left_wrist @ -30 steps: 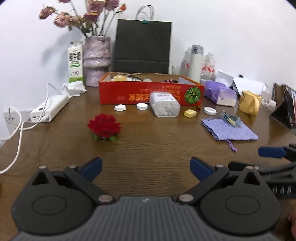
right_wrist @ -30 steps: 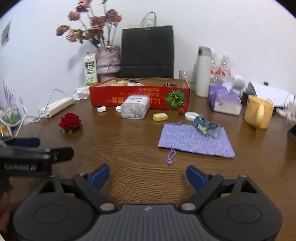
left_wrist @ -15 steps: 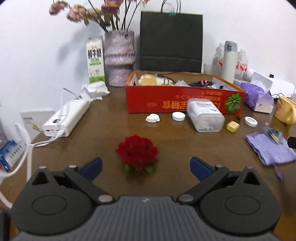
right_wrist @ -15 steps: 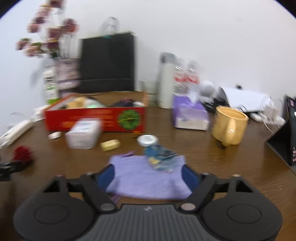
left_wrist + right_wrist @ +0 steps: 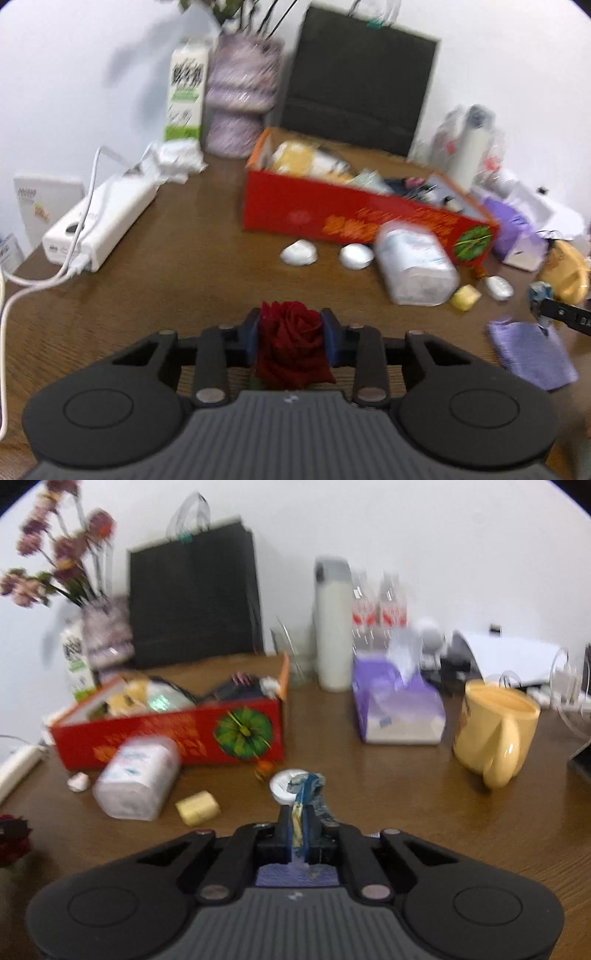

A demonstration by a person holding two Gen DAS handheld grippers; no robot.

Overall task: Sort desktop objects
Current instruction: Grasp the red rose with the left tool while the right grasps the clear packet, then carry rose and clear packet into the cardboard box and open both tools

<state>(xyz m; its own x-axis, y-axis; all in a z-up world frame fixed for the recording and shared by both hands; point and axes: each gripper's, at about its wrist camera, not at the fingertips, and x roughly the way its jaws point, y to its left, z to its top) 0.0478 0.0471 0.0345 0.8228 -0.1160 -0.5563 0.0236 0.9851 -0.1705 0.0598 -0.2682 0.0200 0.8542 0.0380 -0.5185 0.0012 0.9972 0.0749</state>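
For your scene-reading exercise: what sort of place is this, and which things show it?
Probably a home or office desk against a white wall: a wooden tabletop crowded with a power strip, a tissue box, a yellow mug and a red box of oddments.

Table (image 5: 192, 258): brown wood, visible grain, low sheen. Red box (image 5: 177, 734): printed cardboard. Pouch (image 5: 532, 354), lower right: purple woven cloth. Mug (image 5: 495, 731): glossy yellow ceramic. Gripper housings: matt black plastic.

A brown wooden table (image 5: 192, 266) with visible grain spreads ahead of the fingers and to both sides. Beyond it, straight ahead, a plain white wall (image 5: 424, 535) closes the room, evenly lit, with soft shadows thrown on it at upper left.
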